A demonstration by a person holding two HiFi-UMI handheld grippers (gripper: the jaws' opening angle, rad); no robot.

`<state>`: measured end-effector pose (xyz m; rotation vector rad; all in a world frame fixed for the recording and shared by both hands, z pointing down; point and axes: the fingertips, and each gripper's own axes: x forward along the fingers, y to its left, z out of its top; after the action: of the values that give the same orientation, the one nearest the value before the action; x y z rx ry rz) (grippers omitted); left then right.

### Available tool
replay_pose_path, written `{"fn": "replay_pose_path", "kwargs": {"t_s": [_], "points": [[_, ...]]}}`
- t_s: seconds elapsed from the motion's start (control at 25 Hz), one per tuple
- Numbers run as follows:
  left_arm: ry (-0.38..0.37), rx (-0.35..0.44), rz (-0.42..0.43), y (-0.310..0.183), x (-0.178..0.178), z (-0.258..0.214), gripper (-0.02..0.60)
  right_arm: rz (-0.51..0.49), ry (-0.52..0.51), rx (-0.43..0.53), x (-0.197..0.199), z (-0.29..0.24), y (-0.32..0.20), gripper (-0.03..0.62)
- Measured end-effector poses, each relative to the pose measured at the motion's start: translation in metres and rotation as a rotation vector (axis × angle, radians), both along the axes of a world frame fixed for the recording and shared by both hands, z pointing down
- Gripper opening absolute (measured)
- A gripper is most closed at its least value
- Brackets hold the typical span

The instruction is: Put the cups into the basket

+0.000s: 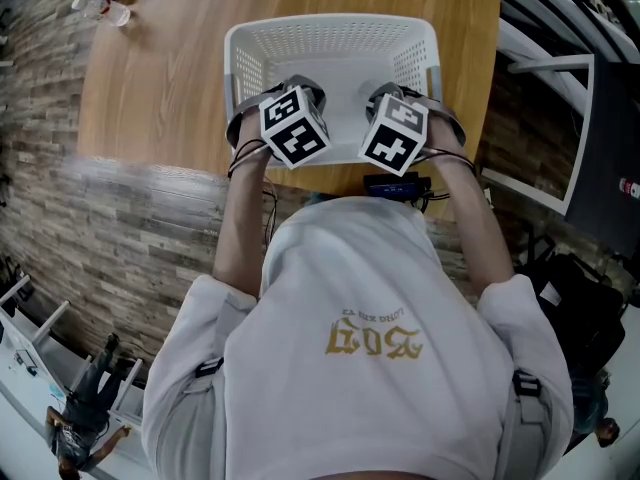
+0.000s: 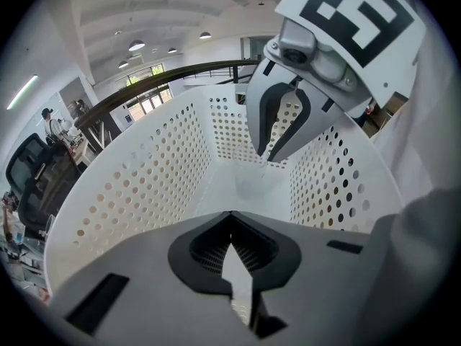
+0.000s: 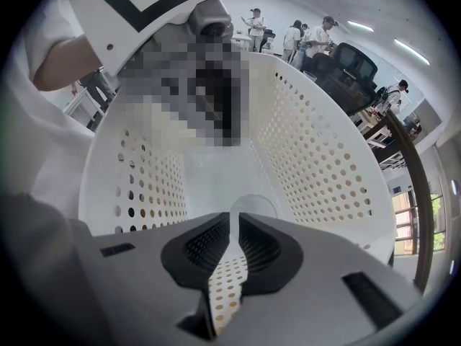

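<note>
Left gripper [image 2: 230,225] and right gripper [image 3: 232,225], jaws closed to a slit on nothing, hover over the basket's [image 1: 330,28] near rim, a clear cup [image 3: 252,205] inside below them, while seeming further cups [image 1: 108,11] stand well left, nearer the left gripper.

White top [image 1: 350,298], gold print [image 1: 372,340]

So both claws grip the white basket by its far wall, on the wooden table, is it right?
Not the far wall: the left claw and right claw grip the white basket by its near wall, on the wooden table. The head view shows it.
</note>
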<state>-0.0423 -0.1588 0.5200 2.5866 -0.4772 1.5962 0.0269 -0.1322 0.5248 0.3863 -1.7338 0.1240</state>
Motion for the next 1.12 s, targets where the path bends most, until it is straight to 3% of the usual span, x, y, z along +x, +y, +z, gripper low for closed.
{"fn": "replay_pose_path", "kwargs": {"t_s": [0.8, 1.12], "points": [[0.03, -0.004, -0.027, 0.003, -0.006, -0.007, 0.008, 0.047, -0.072, 0.05, -0.005, -0.008, -0.004, 0.011], [0.074, -0.019, -0.05, 0.005, -0.004, -0.013, 0.008, 0.071, -0.105, 0.085, -0.005, -0.013, -0.007, 0.011]]}}
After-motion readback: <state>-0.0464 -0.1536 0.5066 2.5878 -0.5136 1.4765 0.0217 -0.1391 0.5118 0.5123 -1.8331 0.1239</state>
